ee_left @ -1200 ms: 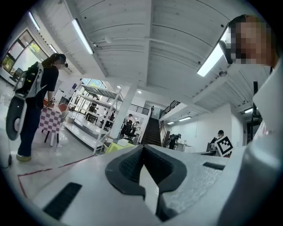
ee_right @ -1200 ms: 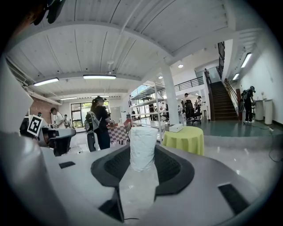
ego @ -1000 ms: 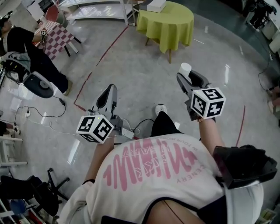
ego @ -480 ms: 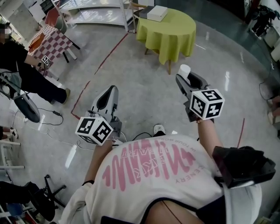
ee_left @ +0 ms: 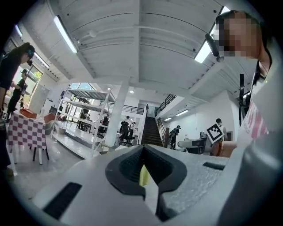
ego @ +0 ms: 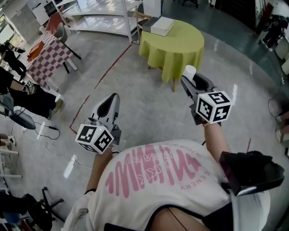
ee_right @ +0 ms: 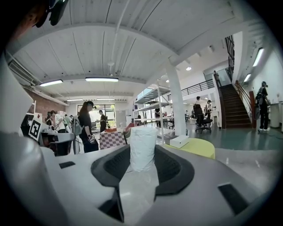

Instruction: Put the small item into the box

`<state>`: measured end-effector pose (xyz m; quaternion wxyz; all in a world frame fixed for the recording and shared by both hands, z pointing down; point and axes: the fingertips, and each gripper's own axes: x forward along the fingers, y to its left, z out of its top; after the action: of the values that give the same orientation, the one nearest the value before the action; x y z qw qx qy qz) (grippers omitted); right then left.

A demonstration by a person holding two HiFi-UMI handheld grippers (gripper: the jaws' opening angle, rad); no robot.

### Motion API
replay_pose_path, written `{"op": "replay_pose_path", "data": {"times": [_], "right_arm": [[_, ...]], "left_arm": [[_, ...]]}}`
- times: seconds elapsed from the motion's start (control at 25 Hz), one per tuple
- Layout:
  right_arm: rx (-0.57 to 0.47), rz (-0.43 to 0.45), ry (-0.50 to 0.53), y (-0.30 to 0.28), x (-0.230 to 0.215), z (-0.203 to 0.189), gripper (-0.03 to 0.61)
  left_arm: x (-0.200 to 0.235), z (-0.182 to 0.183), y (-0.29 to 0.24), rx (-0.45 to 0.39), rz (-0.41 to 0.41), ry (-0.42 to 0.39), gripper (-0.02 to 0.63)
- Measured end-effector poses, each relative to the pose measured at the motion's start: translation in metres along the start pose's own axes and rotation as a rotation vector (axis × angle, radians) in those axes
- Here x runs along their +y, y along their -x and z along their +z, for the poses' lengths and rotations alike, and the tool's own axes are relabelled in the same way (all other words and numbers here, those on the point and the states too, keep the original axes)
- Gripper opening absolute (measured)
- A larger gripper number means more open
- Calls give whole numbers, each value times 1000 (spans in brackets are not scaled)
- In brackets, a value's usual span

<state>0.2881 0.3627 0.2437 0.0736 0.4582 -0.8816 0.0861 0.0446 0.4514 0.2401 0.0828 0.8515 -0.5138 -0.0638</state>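
Observation:
My right gripper (ego: 192, 79) is held out over the floor, shut on a small white wrapped item (ego: 190, 71) that sticks up between its pads. In the right gripper view the same item (ee_right: 143, 148) stands upright in the right gripper (ee_right: 143, 155). Beyond it is a flat white box (ee_right: 179, 141) on a round yellow-green table (ee_right: 201, 148). The head view shows that box (ego: 161, 26) at the far side of the table (ego: 174, 45), ahead of both grippers. My left gripper (ego: 109, 103) is shut with nothing in it; in the left gripper view its jaws (ee_left: 142, 152) meet at a thin slit.
A checkered table (ego: 45, 49) with chairs stands at the far left, and white shelving (ego: 104, 9) runs along the back. People stand at the left edge. A red tape line (ego: 108, 65) crosses the grey floor. Cables (ego: 54, 144) and an office chair (ego: 38, 210) lie at the lower left.
The view has moved towards the yellow-green table, which now sits lower and nearer in the head view. The left gripper has drifted slightly left. The right gripper still holds the white item.

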Motion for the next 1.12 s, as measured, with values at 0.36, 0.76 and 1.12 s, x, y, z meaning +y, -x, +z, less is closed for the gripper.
{"op": "replay_pose_path", "data": {"times": [0.36,0.76,1.12], "right_arm": [[-7,31,-2,-52,-63,4,167],[86,83,-65,-79,-67,-40,167],[129,66,-95,-107,-70,-50,166]], "left_arm": [[20,4,-71,-105,48,50,6],[31,-24,-77,-26,106,70,6],[61,-36,-98,29,100,96,6]]}}
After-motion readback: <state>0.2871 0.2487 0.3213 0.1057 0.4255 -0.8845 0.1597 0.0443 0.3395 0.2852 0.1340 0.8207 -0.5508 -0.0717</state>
